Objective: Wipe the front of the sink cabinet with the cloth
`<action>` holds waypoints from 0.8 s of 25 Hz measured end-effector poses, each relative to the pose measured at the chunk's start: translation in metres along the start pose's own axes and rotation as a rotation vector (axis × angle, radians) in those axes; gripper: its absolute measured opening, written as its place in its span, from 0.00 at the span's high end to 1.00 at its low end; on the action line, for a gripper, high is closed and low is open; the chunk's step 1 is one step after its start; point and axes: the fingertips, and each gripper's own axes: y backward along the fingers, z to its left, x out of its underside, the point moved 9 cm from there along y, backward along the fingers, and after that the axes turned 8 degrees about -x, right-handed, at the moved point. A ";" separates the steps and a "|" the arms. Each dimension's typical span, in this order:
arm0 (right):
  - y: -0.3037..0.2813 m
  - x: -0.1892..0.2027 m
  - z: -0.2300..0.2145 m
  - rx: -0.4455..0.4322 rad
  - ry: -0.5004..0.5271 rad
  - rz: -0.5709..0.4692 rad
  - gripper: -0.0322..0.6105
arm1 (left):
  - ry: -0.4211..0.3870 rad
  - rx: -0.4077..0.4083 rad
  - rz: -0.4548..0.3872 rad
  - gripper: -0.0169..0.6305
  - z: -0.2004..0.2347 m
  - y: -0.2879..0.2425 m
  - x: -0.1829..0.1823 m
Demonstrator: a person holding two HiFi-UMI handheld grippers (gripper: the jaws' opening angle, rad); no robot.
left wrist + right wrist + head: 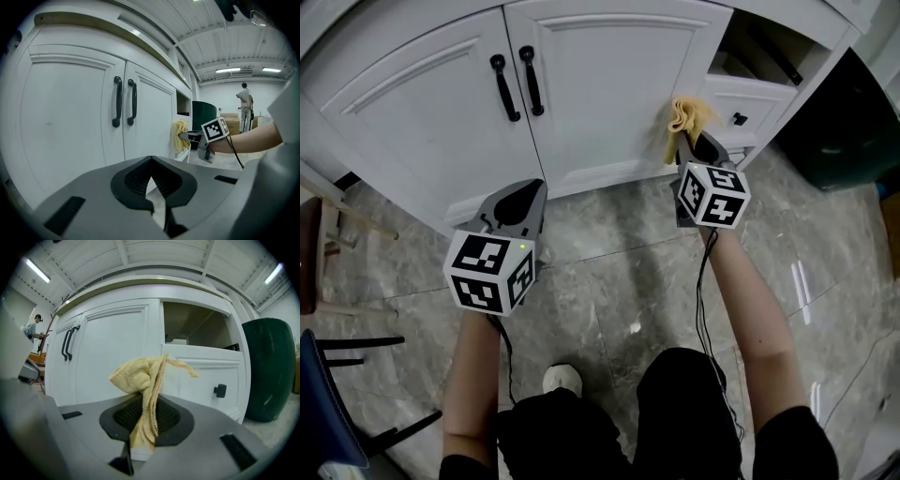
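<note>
Left claw (523, 199) hangs with jaws together on nothing, short of the sink cabinet (422, 122) doors; right claw (694, 148) pinches the yellow cloth (684, 117), bunched beyond its tips at the cabinet front, beside the drawer (748, 98).

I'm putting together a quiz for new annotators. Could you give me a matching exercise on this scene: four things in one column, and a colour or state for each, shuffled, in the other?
Things:
1. cloth
2. left claw
3. door handles
4. bin

Descriptions:
A. black, an upright pair
B. dark green
C. shut on nothing
D. yellow, pinched in the right claw

Pairs: 1-D, 2-C, 3-A, 4-B
</note>
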 end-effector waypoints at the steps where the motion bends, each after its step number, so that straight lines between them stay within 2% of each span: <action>1: 0.000 0.002 0.003 -0.006 0.003 0.000 0.83 | 0.003 -0.009 0.000 0.95 0.002 0.002 0.001; 3: -0.001 0.006 0.020 -0.054 0.023 0.003 0.83 | 0.021 -0.023 0.001 0.95 0.006 0.005 0.006; 6: -0.009 0.021 0.068 -0.203 0.057 0.016 0.83 | 0.063 -0.032 0.005 0.95 0.014 0.011 0.020; 9: -0.022 0.041 0.122 -0.350 0.102 0.048 0.83 | 0.063 -0.068 0.023 0.95 0.023 0.016 0.033; 11: -0.031 0.055 0.153 -0.419 0.116 0.074 0.83 | 0.070 -0.088 0.029 0.95 0.030 0.019 0.041; 15: -0.045 0.084 0.198 -0.478 0.116 0.133 0.83 | 0.095 -0.105 0.046 0.95 0.039 0.027 0.058; 20: -0.060 0.097 0.217 -0.481 0.155 0.160 0.83 | 0.126 -0.109 0.067 0.95 0.048 0.030 0.074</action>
